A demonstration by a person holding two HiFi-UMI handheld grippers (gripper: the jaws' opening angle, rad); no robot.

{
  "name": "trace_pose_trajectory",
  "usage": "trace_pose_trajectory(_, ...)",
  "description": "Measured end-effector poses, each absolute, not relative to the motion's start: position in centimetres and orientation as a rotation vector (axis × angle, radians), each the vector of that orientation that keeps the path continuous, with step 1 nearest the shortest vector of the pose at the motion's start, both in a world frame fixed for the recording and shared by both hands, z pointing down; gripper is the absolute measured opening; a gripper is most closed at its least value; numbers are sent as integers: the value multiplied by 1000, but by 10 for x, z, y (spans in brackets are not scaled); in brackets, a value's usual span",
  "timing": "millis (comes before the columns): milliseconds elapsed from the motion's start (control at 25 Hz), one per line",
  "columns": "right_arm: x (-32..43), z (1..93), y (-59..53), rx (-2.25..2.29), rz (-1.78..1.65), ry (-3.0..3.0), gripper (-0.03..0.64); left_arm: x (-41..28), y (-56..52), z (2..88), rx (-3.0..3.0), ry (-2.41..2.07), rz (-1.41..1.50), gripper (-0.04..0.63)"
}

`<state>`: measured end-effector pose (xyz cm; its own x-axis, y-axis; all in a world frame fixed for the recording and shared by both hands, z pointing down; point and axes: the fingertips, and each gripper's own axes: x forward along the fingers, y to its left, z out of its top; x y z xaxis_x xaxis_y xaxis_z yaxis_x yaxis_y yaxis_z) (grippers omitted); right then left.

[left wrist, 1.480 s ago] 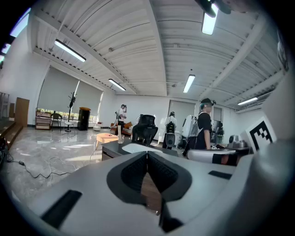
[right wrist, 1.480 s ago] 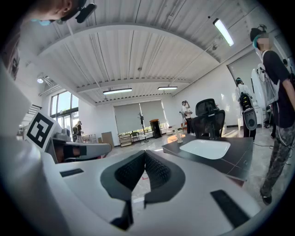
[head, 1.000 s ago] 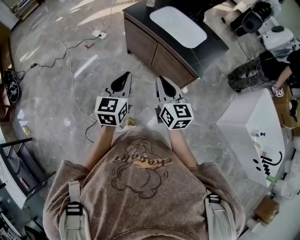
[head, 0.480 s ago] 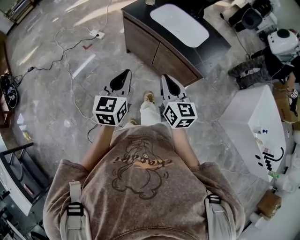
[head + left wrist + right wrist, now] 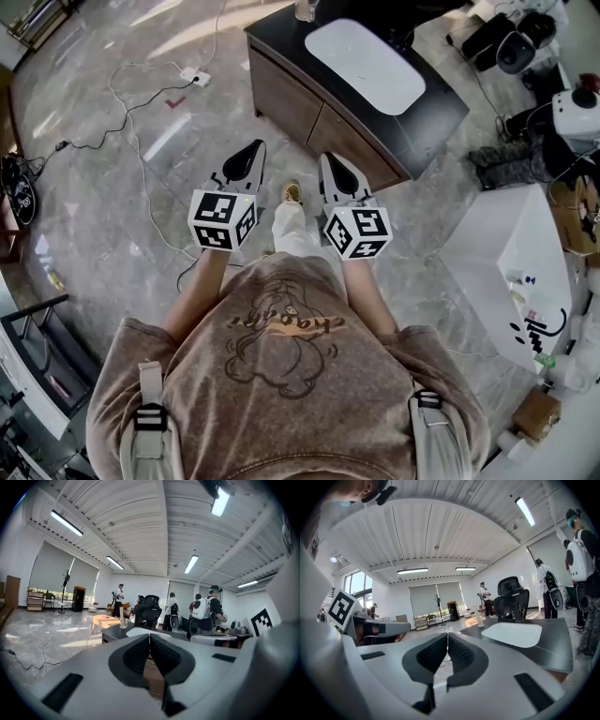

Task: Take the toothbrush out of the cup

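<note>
Task not begun. Left gripper point(image 5: 254, 148) and right gripper point(image 5: 324, 158): jaws closed, empty, well short of counter point(image 5: 431, 98). Cup point(image 5: 123, 620) at far end, toothbrush point(image 5: 122, 612) seemingly still inside. Reach, grasp and lift remain.

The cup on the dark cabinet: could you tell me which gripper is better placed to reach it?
Right, marginally: the right gripper is slightly nearer the cup than the left gripper; both are shut, empty and far off.

Right hand-held gripper point(image 5: 447, 634) closed, cup point(image 5: 480, 619) on cabinet point(image 5: 555, 641)
</note>
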<state>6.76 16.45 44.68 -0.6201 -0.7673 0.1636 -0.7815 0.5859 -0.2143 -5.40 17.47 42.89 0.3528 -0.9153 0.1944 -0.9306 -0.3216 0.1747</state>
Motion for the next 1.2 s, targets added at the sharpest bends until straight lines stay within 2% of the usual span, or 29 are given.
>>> trace_pose_trajectory(1200, 48, 428, -74, 1300, 420, -2766, 17, -68, -63, 416, 2348, -1624, 86, 17)
